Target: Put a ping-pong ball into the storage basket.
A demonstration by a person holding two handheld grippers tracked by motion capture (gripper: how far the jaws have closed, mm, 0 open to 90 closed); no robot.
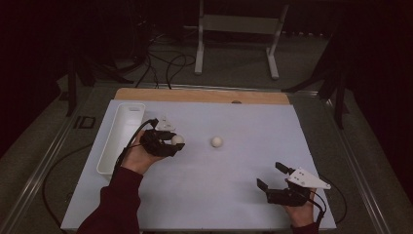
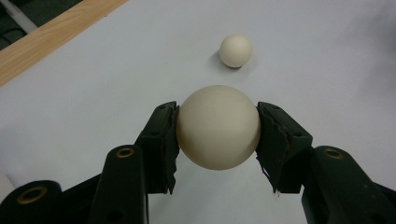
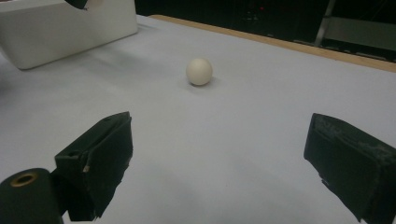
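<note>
A cream ball (image 2: 218,127) sits squeezed between the two black pads of my left gripper (image 2: 217,133), which is shut on it. In the high view that held ball (image 1: 178,140) and my left gripper (image 1: 174,142) are at the left of the white table, just right of the tray. A second cream ball (image 1: 216,142) (image 2: 236,51) (image 3: 199,71) lies loose on the table's middle. My right gripper (image 1: 271,175) (image 3: 219,158) rests near the front right edge, jaws wide open with nothing between them, pointing toward the loose ball.
A long white tray (image 1: 113,146) (image 3: 60,35) stands along the table's left side. A wooden strip (image 1: 204,95) runs along the far edge. Beyond it, cables and a white stand (image 1: 234,29) sit on the dark floor.
</note>
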